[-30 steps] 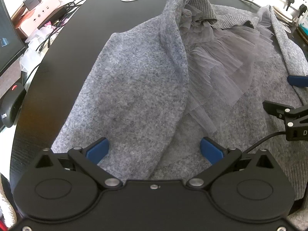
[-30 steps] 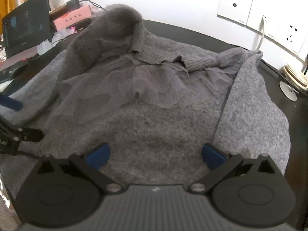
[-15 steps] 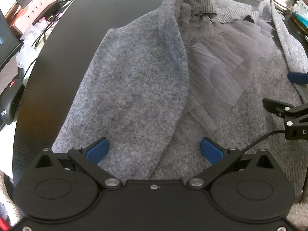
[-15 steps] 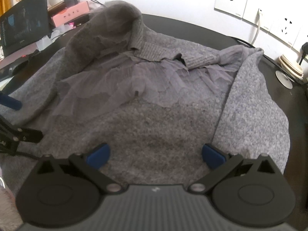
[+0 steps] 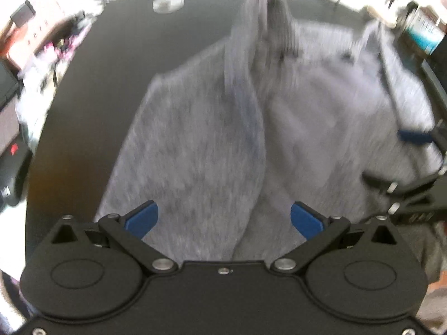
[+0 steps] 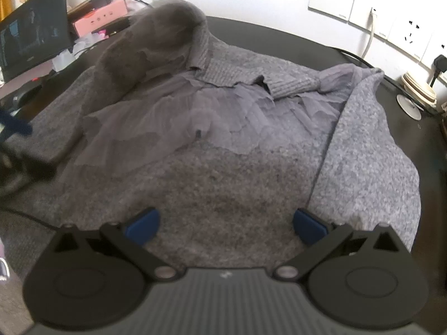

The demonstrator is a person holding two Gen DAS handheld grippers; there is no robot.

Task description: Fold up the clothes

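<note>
Both grippers stand wide open and hold nothing: the left gripper (image 5: 223, 219) hovers over the near hem of the grey cardigan (image 6: 232, 184), and the right gripper (image 6: 226, 223) hovers over the hem further along. The cardigan lies spread on the black table (image 5: 83, 111), its two front panels folded inward and a tulle ruffle (image 6: 201, 117) bunched across the middle, the collar (image 6: 167, 22) humped up at the far end.

The step in hand looks like taking the hem to fold it up toward the collar. To do it well, each gripper should come down on the hem edge and catch every layer there, panel and back together, so nothing trails. Lift both sides level, carry them over the tulle without dragging it, and lay the fold square. The left view is blurred, so the exact edge under that gripper is hard to judge.
</note>
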